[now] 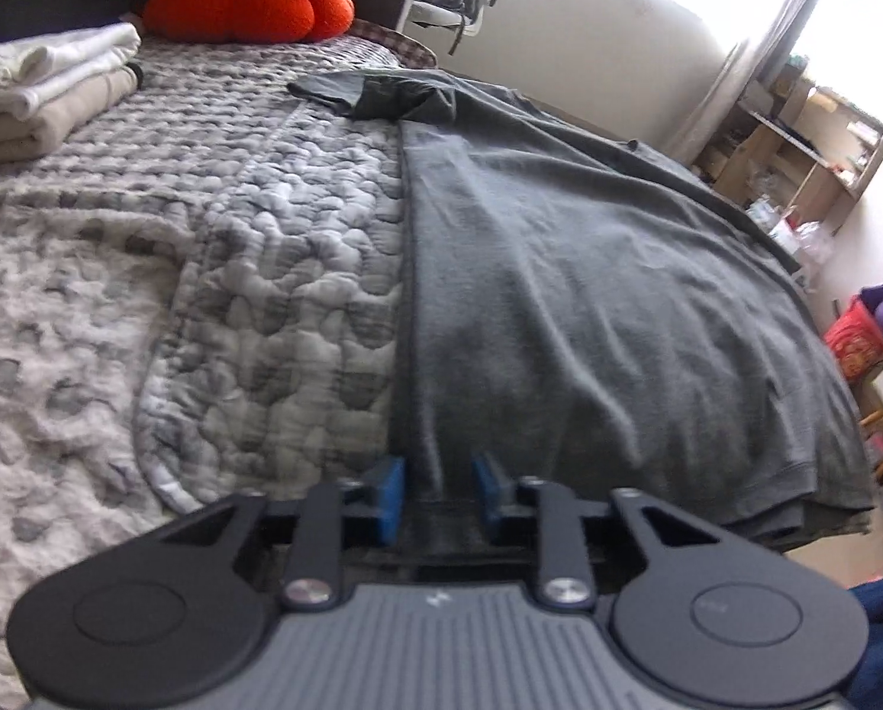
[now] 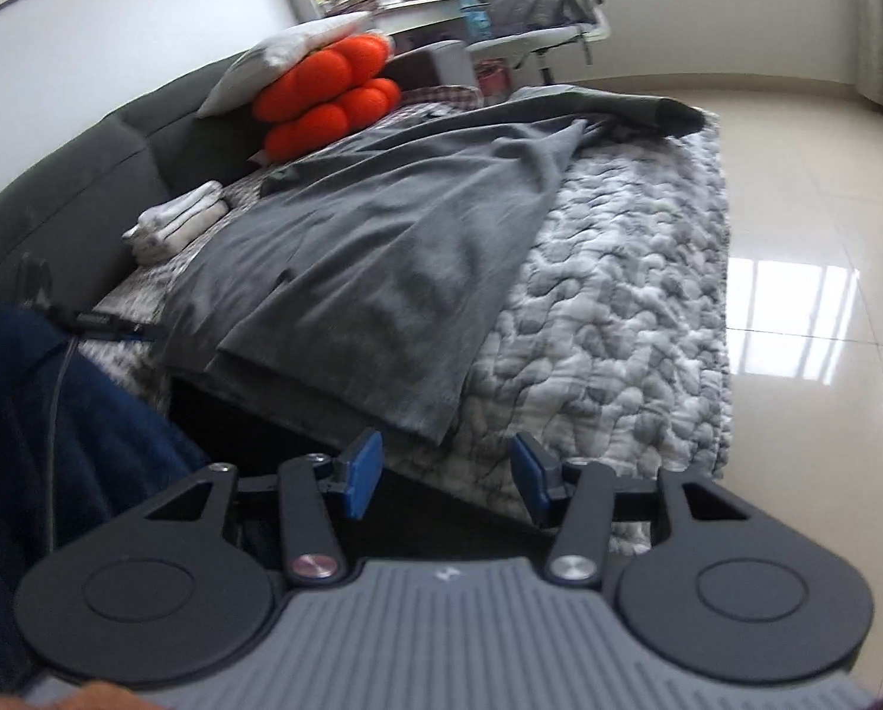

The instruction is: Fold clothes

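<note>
At the bed's near edge, left jaws pinch the grey shirt [image 1: 589, 272] hem; right jaws gape empty.

Each gripper, the left gripper [image 1: 438, 494] and the right gripper [image 2: 447, 476], is built alike: a ribbed grey housing at the base, flanked by two round black discs. Above the housing, black link arms are fastened with silver screws, and blue pads [image 2: 363, 473] are carried at the fingertips. Dark blue clothing [image 2: 57, 414] is seen left of the right gripper.
</note>
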